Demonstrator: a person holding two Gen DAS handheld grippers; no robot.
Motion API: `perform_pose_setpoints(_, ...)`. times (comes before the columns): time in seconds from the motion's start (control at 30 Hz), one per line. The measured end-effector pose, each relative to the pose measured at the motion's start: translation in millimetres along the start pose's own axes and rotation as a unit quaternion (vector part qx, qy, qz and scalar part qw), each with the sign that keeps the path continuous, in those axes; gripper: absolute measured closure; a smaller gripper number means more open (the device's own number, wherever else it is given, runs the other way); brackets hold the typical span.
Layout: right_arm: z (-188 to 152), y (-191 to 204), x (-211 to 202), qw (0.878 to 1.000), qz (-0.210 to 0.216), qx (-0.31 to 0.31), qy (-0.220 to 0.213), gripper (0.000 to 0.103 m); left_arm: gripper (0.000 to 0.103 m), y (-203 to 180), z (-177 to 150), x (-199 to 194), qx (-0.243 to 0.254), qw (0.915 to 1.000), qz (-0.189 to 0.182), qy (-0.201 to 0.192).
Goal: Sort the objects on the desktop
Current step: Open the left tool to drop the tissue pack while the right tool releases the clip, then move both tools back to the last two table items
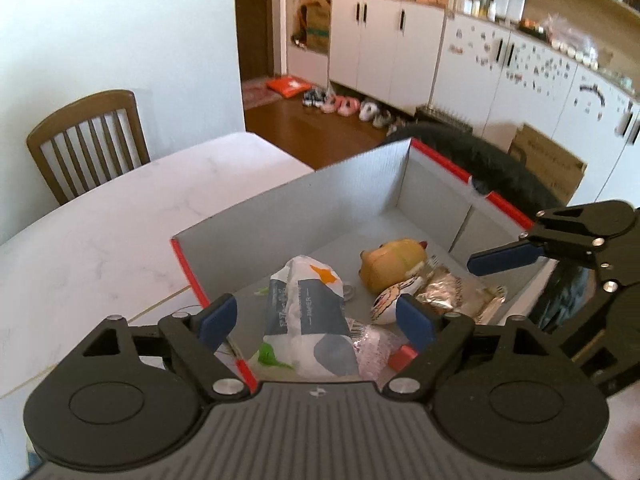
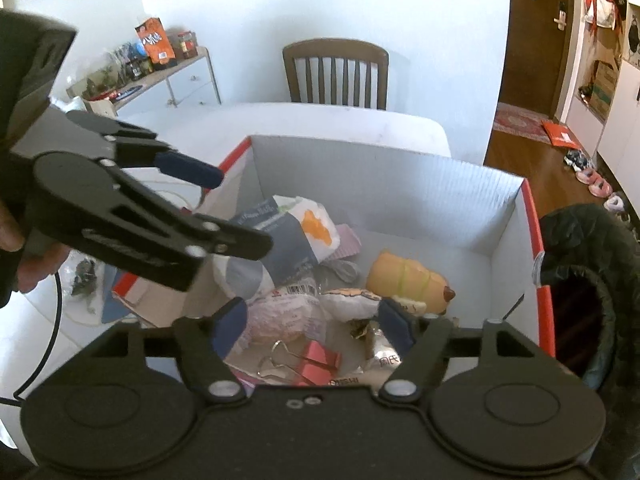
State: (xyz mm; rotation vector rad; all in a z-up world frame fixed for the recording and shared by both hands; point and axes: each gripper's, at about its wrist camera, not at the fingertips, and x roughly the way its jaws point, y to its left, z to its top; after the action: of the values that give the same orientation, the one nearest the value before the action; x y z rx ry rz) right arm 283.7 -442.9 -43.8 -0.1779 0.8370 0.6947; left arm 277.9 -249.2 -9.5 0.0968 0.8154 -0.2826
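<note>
A white cardboard box with a red rim [image 1: 304,196] [image 2: 400,176] stands on the white table. Inside lie a white and blue tissue pack [image 1: 308,312] [image 2: 280,232], a yellow plush toy [image 1: 394,262] [image 2: 404,280], a foil snack packet [image 1: 452,292], a pink wrapped packet [image 2: 280,316] and a red binder clip [image 2: 316,362]. My left gripper [image 1: 316,320] is open and empty above the box's near end. My right gripper [image 2: 312,324] is open and empty above the box too; it also shows in the left wrist view [image 1: 504,258].
A wooden chair [image 1: 88,136] [image 2: 336,72] stands at the table's far side. A black furry thing [image 1: 480,160] [image 2: 592,280] lies against the box's right wall. Small items and a cable [image 2: 84,280] lie on the table left of the box.
</note>
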Motion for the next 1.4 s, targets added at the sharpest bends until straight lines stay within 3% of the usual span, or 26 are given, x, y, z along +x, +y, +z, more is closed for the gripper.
perform_pose_setpoints(0.23, 1.7, 4.0, -8.6, 1.000, 0.005, 0.009, -0.012, 0.017, 0.015, 5.9, -12.3, -27.7, -0.023, 0.9993, -0.003, -0.030)
perform_pose_setpoints(0.43, 1.8, 14.2, -14.1, 0.999, 0.000, 0.030, -0.026, 0.013, 0.003, 13.8, -31.4, -54.8, -0.014, 0.9985, -0.011, -0.052)
perform_pose_setpoints(0.57, 2.2, 28.4, -16.9, 0.999, -0.008, 0.040, -0.035, 0.011, 0.001, 26.7, -45.5, -68.6, -0.020, 0.9980, -0.023, -0.055)
perform_pose_setpoints(1.0, 3.9, 97.1, -12.4, 0.996, -0.036, 0.067, -0.038, 0.004, 0.001, 74.4, -94.6, -104.7, -0.026, 0.9964, -0.063, -0.051)
perform_pose_setpoints(1.4, 17.3, 164.2, -2.5, 0.995, -0.036, 0.075, -0.055, 0.003, 0.001, 134.7, -133.2, -129.9, -0.040, 0.9960, -0.063, -0.049)
